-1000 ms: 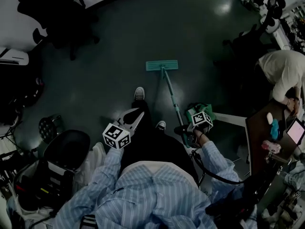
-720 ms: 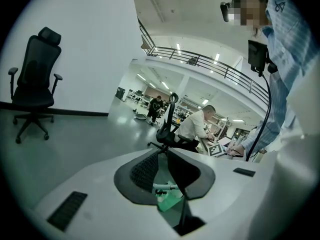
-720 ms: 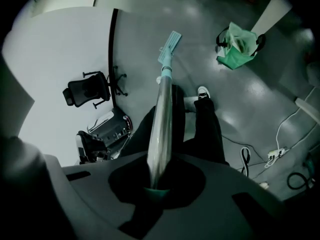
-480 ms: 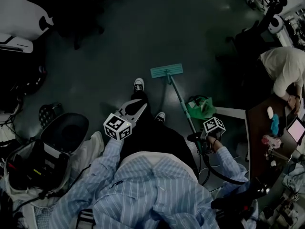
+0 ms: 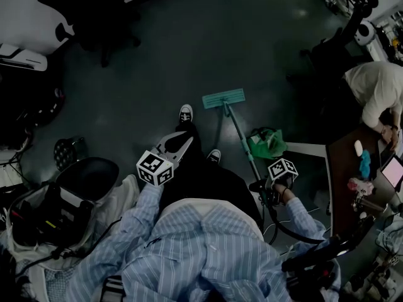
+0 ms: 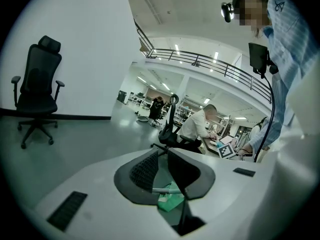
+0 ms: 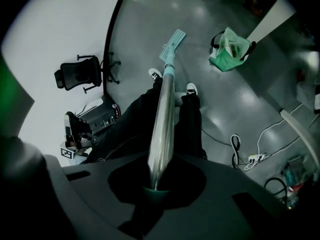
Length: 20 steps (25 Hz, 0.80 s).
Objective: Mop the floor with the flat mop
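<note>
- Teal is the colour of the flat mop: its head lies flat on the dark floor, just beyond the person's two shoes and slightly to their right.
- From that head I see the handle slant back and to the right, up into my right gripper.
- In the right gripper view, the jaws are closed on the handle near its top end. The pole runs straight out between them toward the head on the floor.
- My left gripper is held over the person's dark trouser legs, well apart from the mop. It points away from the body.
- In the left gripper view, its jaws stand a narrow way apart and grip nothing; I only see floor and a scrap of green through the gap.
- A green bag sits on the floor just right of the handle.
- A black office chair stands by the white wall at the far left.
- At the far right, another person bends over a dark counter.
</note>
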Available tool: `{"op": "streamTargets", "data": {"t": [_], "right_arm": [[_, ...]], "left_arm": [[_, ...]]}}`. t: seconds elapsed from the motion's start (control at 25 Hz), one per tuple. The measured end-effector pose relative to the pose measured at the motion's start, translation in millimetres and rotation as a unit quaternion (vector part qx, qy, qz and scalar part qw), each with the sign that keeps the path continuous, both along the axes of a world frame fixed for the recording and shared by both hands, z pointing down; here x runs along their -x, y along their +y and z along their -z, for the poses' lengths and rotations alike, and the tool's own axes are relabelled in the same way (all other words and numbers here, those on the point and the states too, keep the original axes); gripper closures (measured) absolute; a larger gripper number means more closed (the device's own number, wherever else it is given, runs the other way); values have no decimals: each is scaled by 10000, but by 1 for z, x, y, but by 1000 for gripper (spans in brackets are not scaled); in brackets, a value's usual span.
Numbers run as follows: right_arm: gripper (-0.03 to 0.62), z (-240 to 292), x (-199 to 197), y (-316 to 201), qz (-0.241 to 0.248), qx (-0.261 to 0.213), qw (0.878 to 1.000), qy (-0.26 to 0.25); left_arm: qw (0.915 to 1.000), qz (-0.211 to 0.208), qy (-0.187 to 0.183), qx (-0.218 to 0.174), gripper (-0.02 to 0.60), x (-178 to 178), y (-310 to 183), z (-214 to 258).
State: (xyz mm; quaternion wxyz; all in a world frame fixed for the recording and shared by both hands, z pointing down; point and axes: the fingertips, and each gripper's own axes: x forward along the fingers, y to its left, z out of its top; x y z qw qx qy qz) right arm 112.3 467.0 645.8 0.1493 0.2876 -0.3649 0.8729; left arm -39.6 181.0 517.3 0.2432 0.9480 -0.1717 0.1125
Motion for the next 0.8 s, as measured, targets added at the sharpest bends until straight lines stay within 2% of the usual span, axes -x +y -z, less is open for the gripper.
{"op": "streamTargets", "data": {"t": [0.32,0.56,0.8], "right_arm": [[559,0,0,-14,56,18,10000,-33],[559,-3,-6,-46,39,-25,10000,-11],[559,-9,0,-100,97,-32,9999,-35]], "left_arm": [[9999,155,-64,8,523,11,-10,0],[9996,240,-142,33,523,16,-30,-4],[9997,9,-229,74,523,8,-60,-8]]}}
